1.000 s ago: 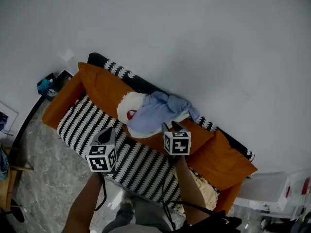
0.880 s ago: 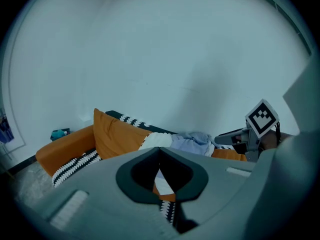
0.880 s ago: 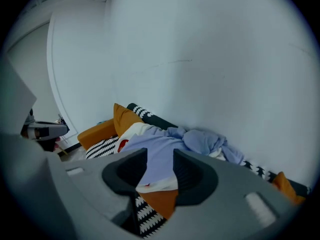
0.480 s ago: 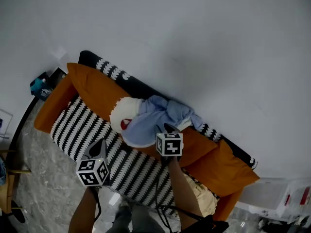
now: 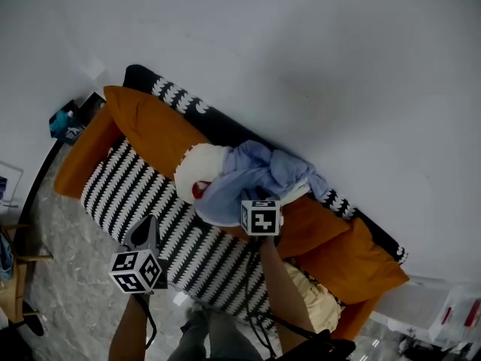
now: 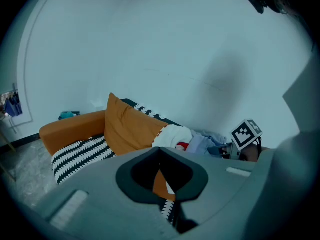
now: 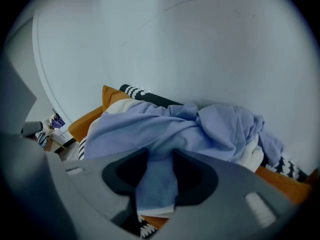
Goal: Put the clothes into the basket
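A pile of clothes lies on the sofa: a light blue garment [image 5: 252, 173] [image 7: 200, 129] draped over a white one with a red mark [image 5: 199, 168] [image 6: 172, 136]. My right gripper [image 5: 259, 200] [image 7: 160, 159] is at the near edge of the pile, pointing down. Its jaws stand apart and a flap of the blue fabric fills the gap between them. My left gripper [image 5: 148, 222] [image 6: 160, 170] hangs over the striped seat cover [image 5: 143, 194], left of the pile and clear of it, jaws shut and empty. No basket is in view.
The sofa has orange cushions [image 5: 150, 130] and an orange arm at each end. A cream cloth [image 5: 316, 295] lies on the seat by my right forearm. White plastic bins [image 5: 421, 307] stand at the lower right. A small shelf with a blue item [image 5: 64, 122] sits left of the sofa.
Both grippers have sunk. The right one came down onto the near edge of the blue garment. The left one dropped toward the seat's front. The pile has not shifted.
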`<action>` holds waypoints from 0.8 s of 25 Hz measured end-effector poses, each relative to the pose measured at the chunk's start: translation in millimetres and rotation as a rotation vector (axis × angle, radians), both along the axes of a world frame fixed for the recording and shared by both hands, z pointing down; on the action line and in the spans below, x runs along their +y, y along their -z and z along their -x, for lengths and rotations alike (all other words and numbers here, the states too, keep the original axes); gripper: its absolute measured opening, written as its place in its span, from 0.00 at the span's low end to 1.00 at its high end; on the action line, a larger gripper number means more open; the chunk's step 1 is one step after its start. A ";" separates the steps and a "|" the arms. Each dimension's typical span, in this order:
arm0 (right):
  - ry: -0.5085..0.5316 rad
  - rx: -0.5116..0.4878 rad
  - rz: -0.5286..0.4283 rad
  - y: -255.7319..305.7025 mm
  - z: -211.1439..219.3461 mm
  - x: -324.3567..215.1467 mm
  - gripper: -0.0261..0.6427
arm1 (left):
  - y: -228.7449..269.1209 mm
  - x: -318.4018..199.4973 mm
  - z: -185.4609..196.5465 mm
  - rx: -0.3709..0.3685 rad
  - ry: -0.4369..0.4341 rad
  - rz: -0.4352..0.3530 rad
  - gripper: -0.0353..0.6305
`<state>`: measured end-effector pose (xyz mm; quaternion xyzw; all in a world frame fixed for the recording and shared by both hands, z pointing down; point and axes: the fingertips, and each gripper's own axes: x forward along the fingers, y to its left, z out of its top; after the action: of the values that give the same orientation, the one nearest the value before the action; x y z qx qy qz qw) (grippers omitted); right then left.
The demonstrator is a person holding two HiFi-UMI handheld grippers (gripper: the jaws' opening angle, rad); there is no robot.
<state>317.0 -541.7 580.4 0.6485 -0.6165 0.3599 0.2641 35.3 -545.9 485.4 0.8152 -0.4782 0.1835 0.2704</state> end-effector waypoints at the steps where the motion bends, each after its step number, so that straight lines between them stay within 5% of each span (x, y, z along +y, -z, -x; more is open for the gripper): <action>1: -0.001 0.008 0.003 -2.2 -0.3 -1.1 0.29 | -1.5 -0.2 2.0 -0.001 0.005 0.002 0.04; 10: -0.019 0.044 0.004 -16.7 -1.0 -6.2 0.26 | -10.5 8.0 11.7 0.005 0.017 0.024 0.04; 15: -0.015 0.032 -0.005 -14.7 2.5 -5.4 0.10 | -9.1 12.3 12.7 0.009 0.012 0.024 0.04; 20: -0.017 0.034 -0.023 -7.4 -0.4 3.4 0.08 | -3.3 18.7 15.4 0.007 0.016 0.018 0.04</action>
<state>317.5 -538.3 587.8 0.6628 -0.6105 0.3440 0.2638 19.9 -527.2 488.7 0.8094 -0.4822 0.1829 0.2808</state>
